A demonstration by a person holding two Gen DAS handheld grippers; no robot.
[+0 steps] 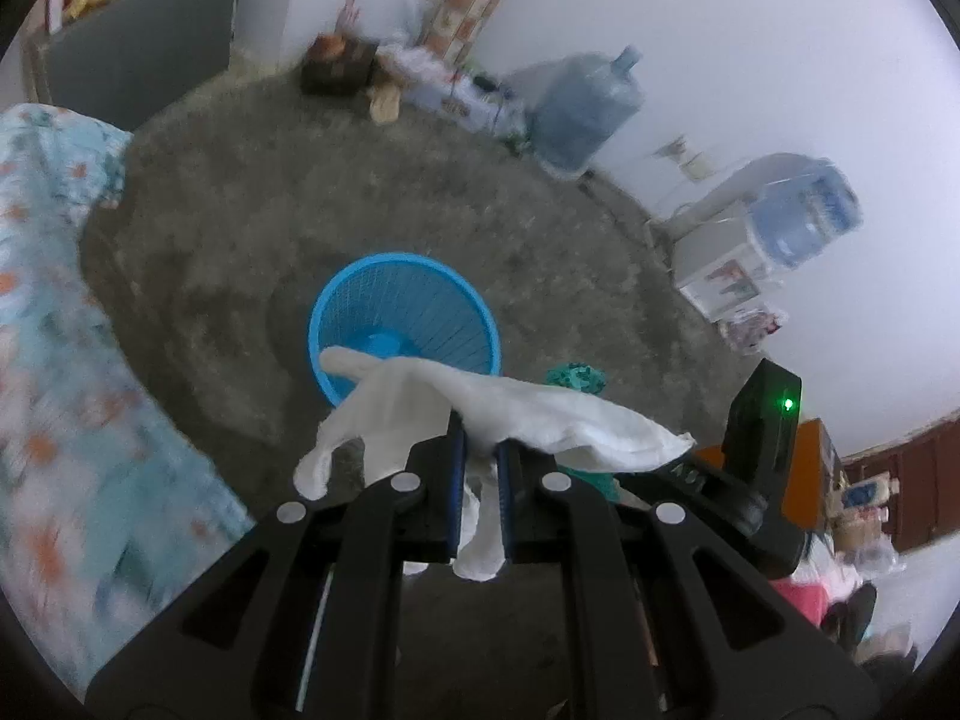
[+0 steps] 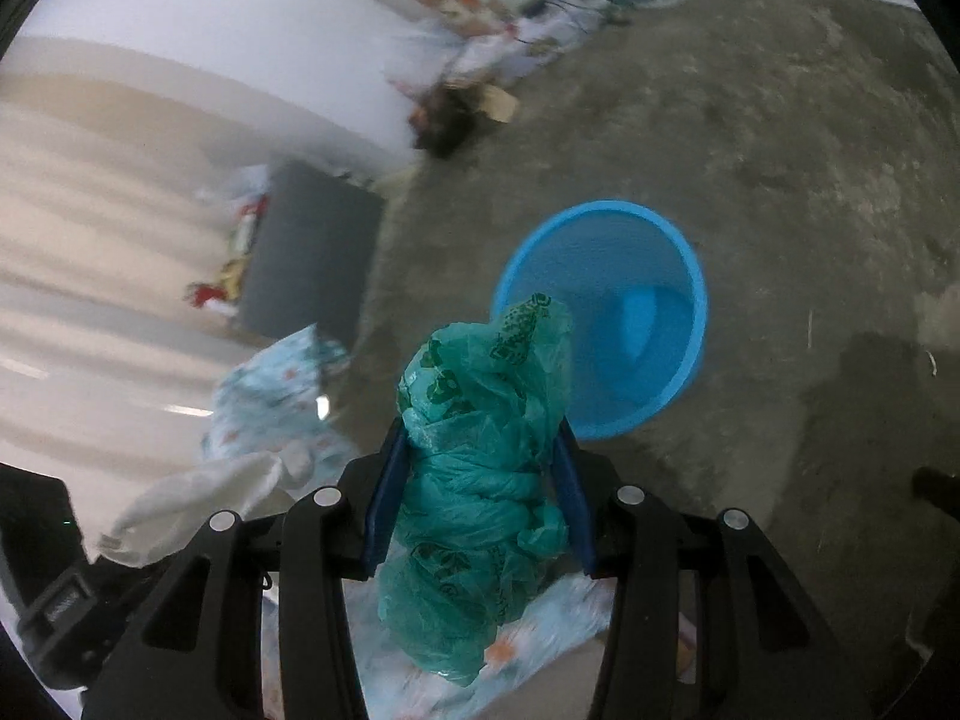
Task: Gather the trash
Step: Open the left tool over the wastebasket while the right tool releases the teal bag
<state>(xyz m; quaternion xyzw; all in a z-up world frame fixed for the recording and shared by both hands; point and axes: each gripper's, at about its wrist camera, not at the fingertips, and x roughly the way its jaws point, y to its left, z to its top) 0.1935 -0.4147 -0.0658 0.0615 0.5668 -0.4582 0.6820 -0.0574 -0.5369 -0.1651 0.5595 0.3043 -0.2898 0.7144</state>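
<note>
My left gripper (image 1: 480, 450) is shut on a crumpled white tissue (image 1: 528, 414) that drapes over both fingers, held above the near rim of a blue mesh waste basket (image 1: 414, 288) on the concrete floor. My right gripper (image 2: 480, 450) is shut on a crumpled green plastic bag (image 2: 480, 420), held just left of the same blue basket (image 2: 636, 252), which looks empty. The white tissue also shows at the lower left of the right wrist view (image 2: 198, 498), and a bit of the green bag shows in the left wrist view (image 1: 576, 378).
A bed with a light blue floral sheet (image 1: 54, 312) lies at the left. Large water bottles (image 1: 582, 102), a water dispenser (image 1: 744, 240), boxes and bags (image 1: 342, 60) line the far wall. A dark cabinet (image 2: 312, 246) stands by the wall.
</note>
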